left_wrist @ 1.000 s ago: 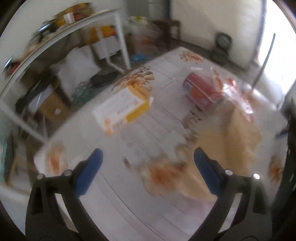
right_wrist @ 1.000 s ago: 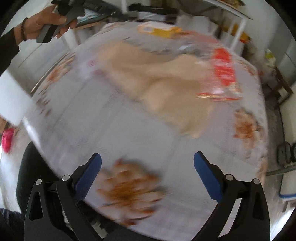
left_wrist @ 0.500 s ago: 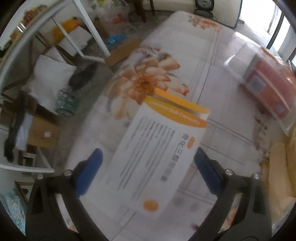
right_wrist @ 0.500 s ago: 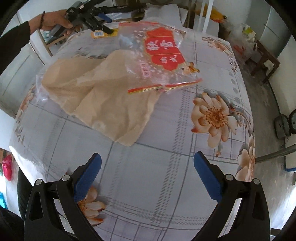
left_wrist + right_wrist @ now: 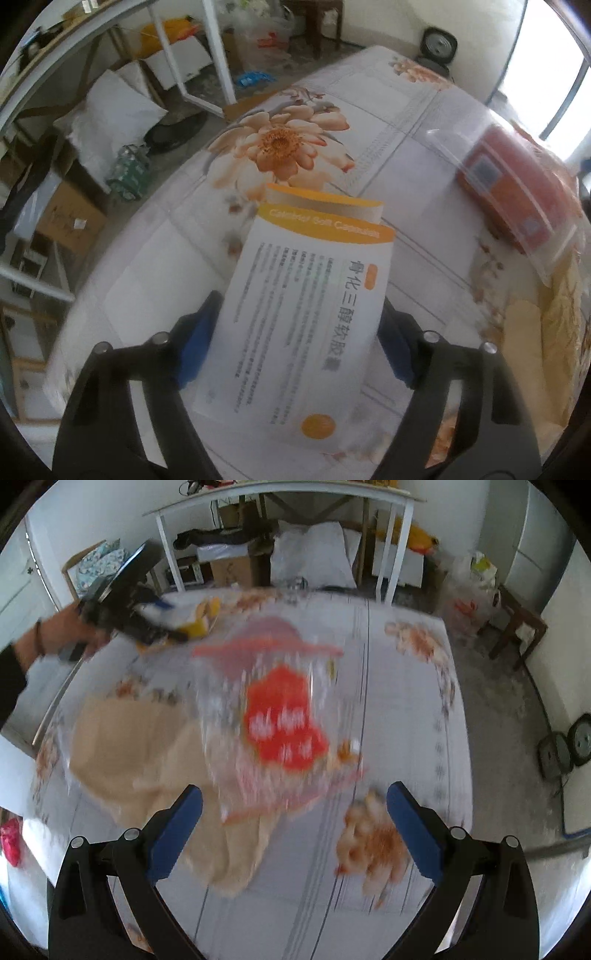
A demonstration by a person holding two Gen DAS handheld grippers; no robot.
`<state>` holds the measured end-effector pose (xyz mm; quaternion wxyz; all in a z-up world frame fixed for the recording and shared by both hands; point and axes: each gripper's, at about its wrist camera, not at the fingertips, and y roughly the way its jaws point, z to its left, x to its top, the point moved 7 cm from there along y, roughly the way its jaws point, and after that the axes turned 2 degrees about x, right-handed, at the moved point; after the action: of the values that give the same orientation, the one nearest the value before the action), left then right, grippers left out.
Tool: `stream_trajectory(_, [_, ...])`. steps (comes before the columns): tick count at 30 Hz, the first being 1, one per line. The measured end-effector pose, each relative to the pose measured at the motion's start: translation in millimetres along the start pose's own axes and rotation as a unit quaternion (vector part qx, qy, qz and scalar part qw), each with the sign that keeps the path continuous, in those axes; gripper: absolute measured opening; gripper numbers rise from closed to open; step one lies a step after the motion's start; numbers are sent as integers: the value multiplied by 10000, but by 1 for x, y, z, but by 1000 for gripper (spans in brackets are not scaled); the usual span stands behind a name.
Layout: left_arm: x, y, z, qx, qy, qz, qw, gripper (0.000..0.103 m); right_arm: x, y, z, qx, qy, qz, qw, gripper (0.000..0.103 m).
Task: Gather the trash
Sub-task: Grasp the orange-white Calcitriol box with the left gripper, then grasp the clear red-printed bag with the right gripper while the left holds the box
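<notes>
Left claw (image 5: 299, 328) clamped on the box (image 5: 306, 317) above the floral bench (image 5: 388, 122); half a second ago its pads stood wide. Right claw (image 5: 295, 823) gapes over the red-printed bag (image 5: 280, 723), paper (image 5: 147, 760) beside it.

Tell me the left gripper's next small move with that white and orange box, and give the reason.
Probably lift it straight up, off the floral tablecloth. The left gripper has both blue pads pressed against the sides of the white and orange box, so the grasp looks made. Whether the box has already left the cloth is unclear. No bin or trash bag shows in either view, so a carry direction cannot be judged yet.
</notes>
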<state>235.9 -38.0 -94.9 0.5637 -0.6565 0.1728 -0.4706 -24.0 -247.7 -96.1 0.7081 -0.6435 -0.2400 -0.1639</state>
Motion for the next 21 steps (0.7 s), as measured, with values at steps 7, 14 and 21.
stream_trajectory(7, [-25, -62, -1, -9, -582, -817, 9950, 75, 28, 41, 11, 100, -233, 302, 9992, 97])
stream_trajectory(14, [-51, -108, -14, -3, -856, -1218, 9889, 75, 19, 70, 11, 360, 65, 624, 9974, 85])
stream_trajectory(21, [-73, -128, -37, -30, -963, -1318, 9866, 75, 10, 40, 10, 588, 321, 282, 9974, 40])
